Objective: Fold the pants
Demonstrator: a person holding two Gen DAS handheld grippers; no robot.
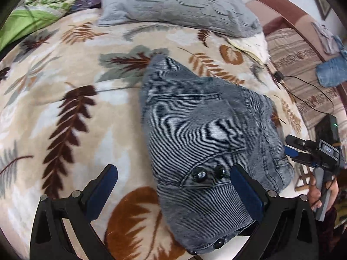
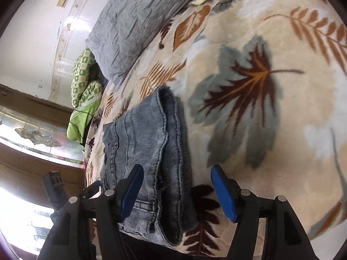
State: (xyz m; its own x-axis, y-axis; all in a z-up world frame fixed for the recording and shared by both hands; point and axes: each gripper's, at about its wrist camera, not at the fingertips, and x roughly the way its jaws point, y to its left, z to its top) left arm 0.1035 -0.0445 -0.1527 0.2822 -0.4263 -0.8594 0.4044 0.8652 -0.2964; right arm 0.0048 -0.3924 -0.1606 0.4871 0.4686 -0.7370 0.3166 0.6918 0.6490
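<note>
The grey-blue corduroy pants (image 1: 201,134) lie folded into a compact bundle on the leaf-patterned blanket (image 1: 71,99). Two dark buttons show near the pocket. My left gripper (image 1: 173,177) is open just above the near end of the bundle, empty. In the right wrist view the stacked folded layers of the pants (image 2: 149,151) lie between the fingers of my right gripper (image 2: 176,182), which is open and empty over the bundle's near end. The right gripper also shows in the left wrist view (image 1: 292,147) at the bundle's right side.
A grey pillow (image 1: 173,2) lies at the far end of the bed. A green patterned cloth (image 1: 43,2) sits at the far left. A black cable (image 1: 303,86) and a striped cover (image 1: 299,65) lie to the right. The bed's edge (image 2: 95,151) runs left of the pants.
</note>
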